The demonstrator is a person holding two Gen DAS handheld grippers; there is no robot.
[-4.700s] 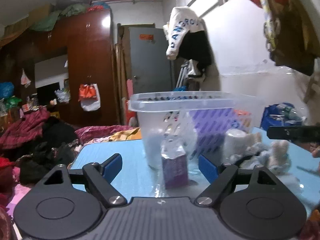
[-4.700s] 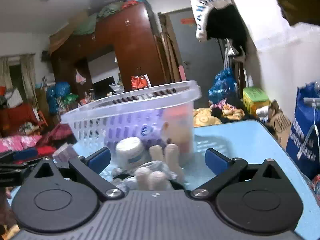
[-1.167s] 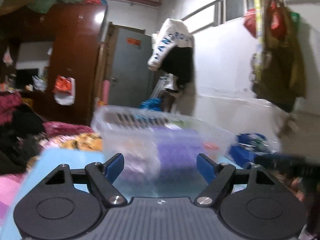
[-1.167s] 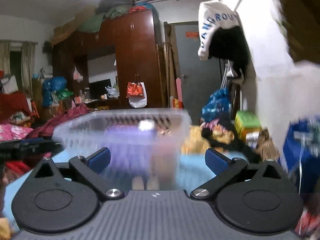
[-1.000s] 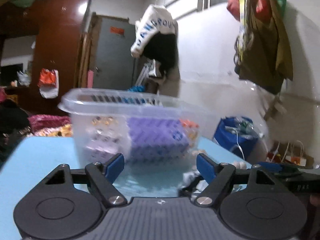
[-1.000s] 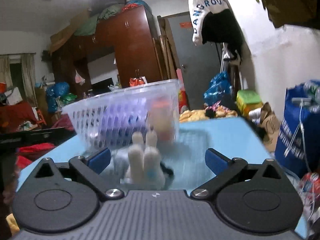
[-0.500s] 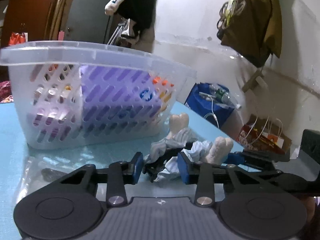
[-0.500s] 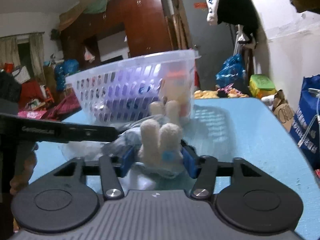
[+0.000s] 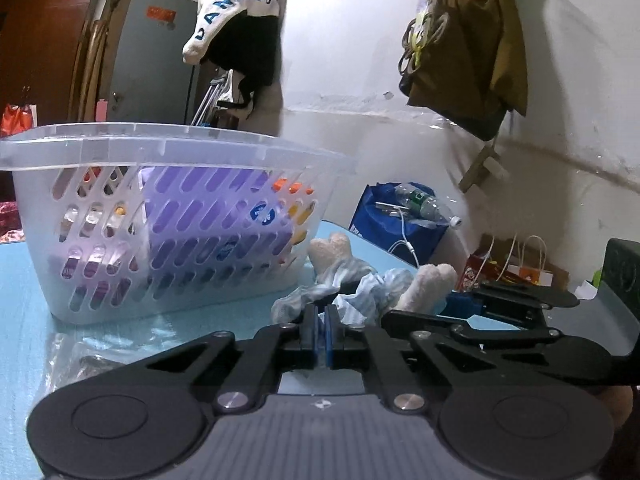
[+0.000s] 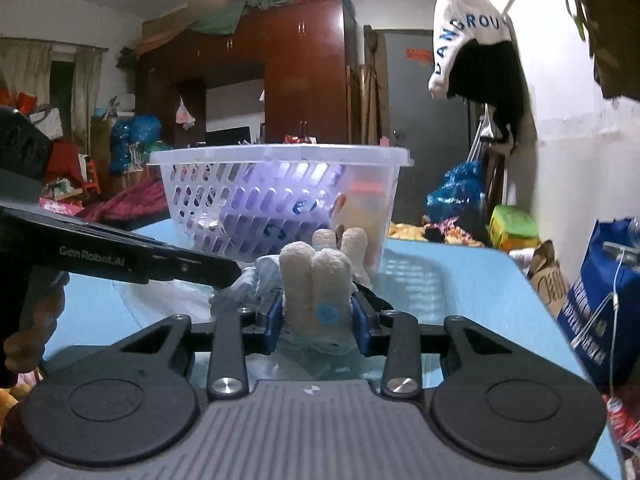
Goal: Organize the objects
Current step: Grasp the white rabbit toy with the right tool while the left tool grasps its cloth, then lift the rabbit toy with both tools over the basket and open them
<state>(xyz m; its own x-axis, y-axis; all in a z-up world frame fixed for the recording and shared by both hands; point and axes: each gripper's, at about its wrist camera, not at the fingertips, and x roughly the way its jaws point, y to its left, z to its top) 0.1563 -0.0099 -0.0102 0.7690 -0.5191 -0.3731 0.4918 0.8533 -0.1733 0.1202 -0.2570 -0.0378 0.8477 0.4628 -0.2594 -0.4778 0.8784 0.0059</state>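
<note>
A plush toy (image 10: 316, 280) with cream limbs and pale blue striped cloth lies on the light blue table (image 10: 460, 280) in front of a clear perforated basket (image 10: 276, 188). My right gripper (image 10: 316, 318) is shut on the toy's cream limbs. My left gripper (image 9: 321, 330) is shut on the toy's blue cloth (image 9: 352, 292); its jaws stand almost together. The basket (image 9: 160, 216) holds a purple package and small items. The left gripper shows in the right wrist view (image 10: 224, 270), and the right gripper shows in the left wrist view (image 9: 464, 304).
A crumpled clear plastic bag (image 9: 80, 352) lies on the table at the left. A blue bag (image 9: 404, 220) with bottles stands past the table's far edge. Another blue bag (image 10: 600, 304) hangs off the right side. Clothes hang on the wall (image 9: 460, 36).
Both grippers have closed further on the plush toy. The left jaws went from a narrow gap to nearly together on the cloth. Both cameras moved slightly closer to the toy.
</note>
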